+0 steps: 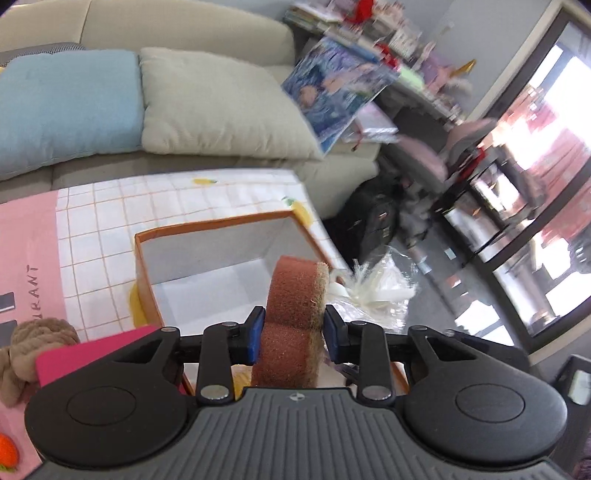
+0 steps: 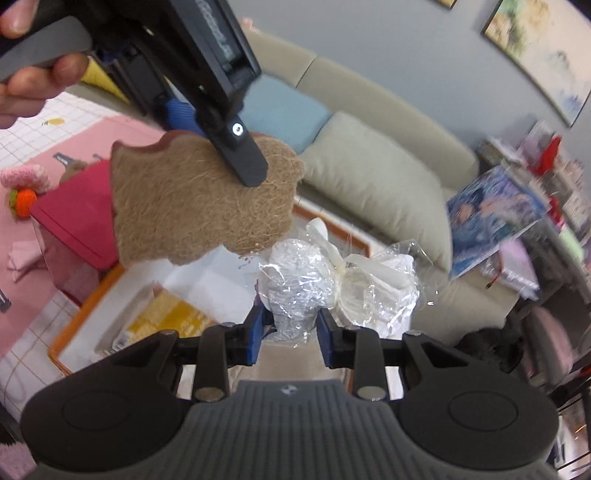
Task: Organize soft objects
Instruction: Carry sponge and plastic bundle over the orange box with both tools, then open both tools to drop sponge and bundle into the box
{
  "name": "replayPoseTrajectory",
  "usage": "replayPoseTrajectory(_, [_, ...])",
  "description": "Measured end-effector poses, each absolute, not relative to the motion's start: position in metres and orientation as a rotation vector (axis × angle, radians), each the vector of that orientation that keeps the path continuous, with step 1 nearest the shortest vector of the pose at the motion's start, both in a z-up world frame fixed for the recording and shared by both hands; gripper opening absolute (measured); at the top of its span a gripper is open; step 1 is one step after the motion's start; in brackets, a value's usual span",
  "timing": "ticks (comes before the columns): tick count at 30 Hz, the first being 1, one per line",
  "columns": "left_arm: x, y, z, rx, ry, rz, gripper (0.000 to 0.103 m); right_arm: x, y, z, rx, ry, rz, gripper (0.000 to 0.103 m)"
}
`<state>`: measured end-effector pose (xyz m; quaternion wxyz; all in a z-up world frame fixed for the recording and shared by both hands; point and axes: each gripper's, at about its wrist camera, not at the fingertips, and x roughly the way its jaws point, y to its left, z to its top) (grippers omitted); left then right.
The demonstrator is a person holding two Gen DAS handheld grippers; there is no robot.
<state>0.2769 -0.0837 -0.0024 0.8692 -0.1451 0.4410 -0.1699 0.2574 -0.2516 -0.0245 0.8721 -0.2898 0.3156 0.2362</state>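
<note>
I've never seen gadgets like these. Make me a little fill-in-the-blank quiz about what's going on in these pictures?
1. The left gripper is clamped on a brown ____.
2. The right gripper holds a white bundle wrapped in clear ____.
3. Below both lies an open box with an ____ rim.
4. On the sofa, a beige pillow sits beside a ____ one.

Missing words: sponge; plastic; orange; blue

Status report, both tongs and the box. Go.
Left tongs shut on sponge, over box. Right tongs shut on wrapped bundle. Nothing blocking the box.
</note>
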Motion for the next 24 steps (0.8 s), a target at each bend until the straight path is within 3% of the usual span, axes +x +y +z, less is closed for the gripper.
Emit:
replayPoseTrajectory(13, [0.300,-0.107,-0.035,-0.027,0.926,-0.232,0.036,0.293,-0.216,-0.084,-0.761,0.738,0.641,0.031])
replayPoseTrajectory(22, [0.303,-0.117,-0.052,0.107,0.954,-0.216,0.036,0.312,-0.205,-0.093,-0.765,0.787,0.658,0.032])
replayPoseTrajectory(24, [0.302,-0.116,-0.054,0.102,0.960,-0.221,0.037,0.312,-0.204,-0.092,-0.768,0.787,0.657,0.036])
